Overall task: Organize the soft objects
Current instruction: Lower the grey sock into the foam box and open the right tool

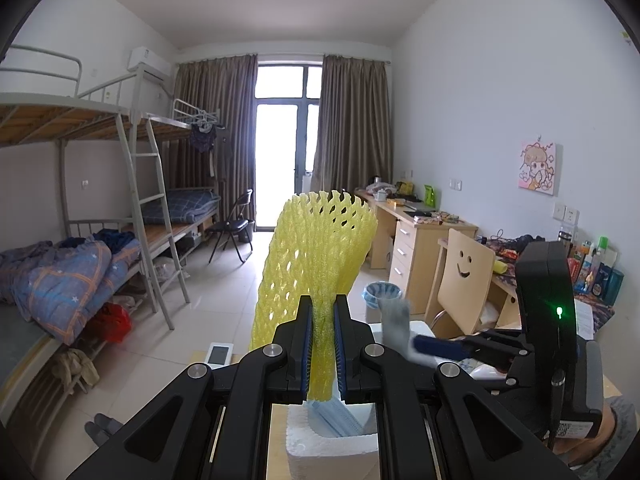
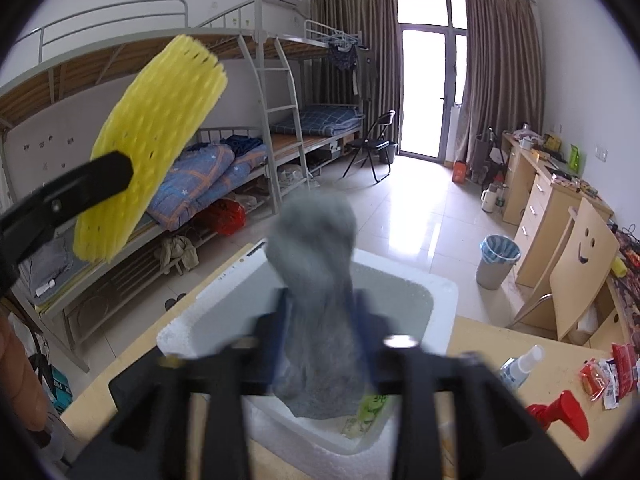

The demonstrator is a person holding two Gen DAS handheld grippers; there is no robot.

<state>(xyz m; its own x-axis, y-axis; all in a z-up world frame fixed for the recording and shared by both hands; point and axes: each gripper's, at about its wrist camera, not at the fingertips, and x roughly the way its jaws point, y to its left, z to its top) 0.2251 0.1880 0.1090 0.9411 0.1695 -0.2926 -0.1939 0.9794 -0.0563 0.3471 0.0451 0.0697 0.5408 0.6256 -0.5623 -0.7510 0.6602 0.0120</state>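
A yellow foam net sleeve (image 1: 316,264) stands upright, its lower end squeezed flat and its top flaring open. A blurred grey sock (image 2: 316,300) hangs over a white foam box (image 2: 444,296) holding blue face masks (image 1: 334,420).

The left gripper (image 1: 323,344) points slightly downward, fingers (image 1: 303,344) clamped tight; the right gripper (image 2: 320,340) tilts lower, fingers (image 2: 366,340) parted, blurred
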